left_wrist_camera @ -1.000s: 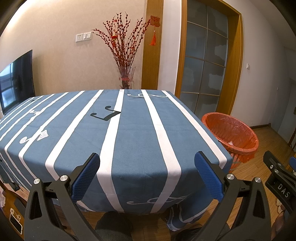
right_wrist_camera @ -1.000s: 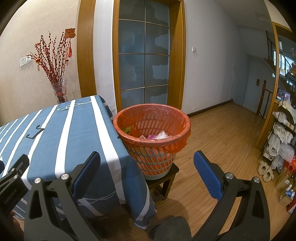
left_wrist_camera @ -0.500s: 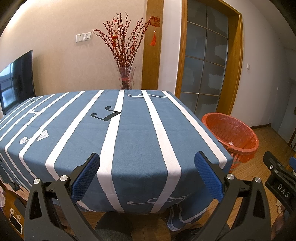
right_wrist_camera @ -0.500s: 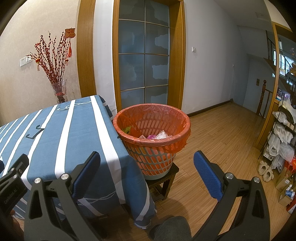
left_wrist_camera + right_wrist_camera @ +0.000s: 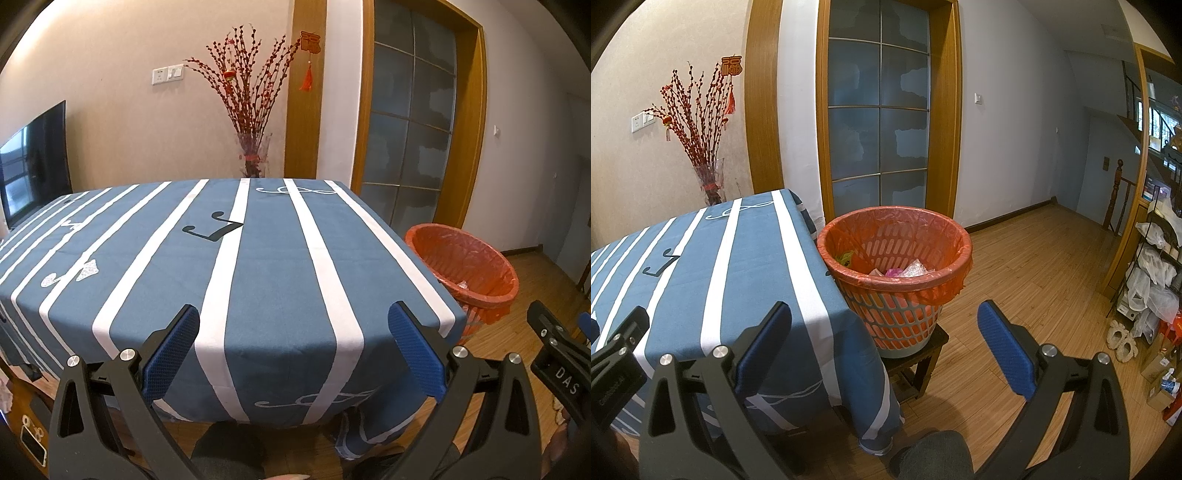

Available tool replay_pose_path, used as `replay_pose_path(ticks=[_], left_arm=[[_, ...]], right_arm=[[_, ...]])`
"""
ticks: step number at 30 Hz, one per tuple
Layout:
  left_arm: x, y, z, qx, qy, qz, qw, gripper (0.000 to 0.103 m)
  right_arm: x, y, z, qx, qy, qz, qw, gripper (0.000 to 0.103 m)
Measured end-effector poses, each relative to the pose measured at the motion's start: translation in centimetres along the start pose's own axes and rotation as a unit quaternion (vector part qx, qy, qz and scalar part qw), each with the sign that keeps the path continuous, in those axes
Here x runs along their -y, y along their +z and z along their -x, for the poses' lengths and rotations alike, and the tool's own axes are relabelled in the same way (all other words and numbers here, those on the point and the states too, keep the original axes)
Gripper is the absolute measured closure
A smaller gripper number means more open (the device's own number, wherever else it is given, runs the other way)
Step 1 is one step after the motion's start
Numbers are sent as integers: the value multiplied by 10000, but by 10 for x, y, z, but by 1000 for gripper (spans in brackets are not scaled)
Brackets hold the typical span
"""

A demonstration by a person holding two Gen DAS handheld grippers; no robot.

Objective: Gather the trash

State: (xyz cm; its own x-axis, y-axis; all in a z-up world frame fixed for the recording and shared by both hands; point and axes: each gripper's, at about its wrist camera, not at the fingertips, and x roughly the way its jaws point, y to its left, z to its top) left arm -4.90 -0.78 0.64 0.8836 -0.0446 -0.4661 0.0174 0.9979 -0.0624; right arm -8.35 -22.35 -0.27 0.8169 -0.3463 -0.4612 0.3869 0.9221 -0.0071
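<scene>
An orange-lined waste basket (image 5: 905,295) stands on a small dark stool (image 5: 923,354) at the table's right corner; it also shows in the left wrist view (image 5: 476,273). Trash pieces (image 5: 905,271) lie inside it. The table (image 5: 258,266) has a blue cloth with white stripes, and I see no loose trash on it. My left gripper (image 5: 293,347) is open and empty at the table's near edge. My right gripper (image 5: 884,347) is open and empty, held in front of the basket.
A vase of red branches (image 5: 253,155) stands behind the table by the wall. A TV (image 5: 33,166) is at the far left. Glass sliding doors (image 5: 879,122) are behind the basket. Shelves with bags (image 5: 1156,280) stand at the right over a wooden floor (image 5: 1034,280).
</scene>
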Motion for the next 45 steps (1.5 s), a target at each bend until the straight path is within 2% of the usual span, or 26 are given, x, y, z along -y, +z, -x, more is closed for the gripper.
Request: replay_pose_path(ticks=[45], left_arm=[[0, 4, -3, -95, -6, -24, 10000, 3]], right_arm=[[0, 0, -1, -11, 7, 4, 10000, 4]])
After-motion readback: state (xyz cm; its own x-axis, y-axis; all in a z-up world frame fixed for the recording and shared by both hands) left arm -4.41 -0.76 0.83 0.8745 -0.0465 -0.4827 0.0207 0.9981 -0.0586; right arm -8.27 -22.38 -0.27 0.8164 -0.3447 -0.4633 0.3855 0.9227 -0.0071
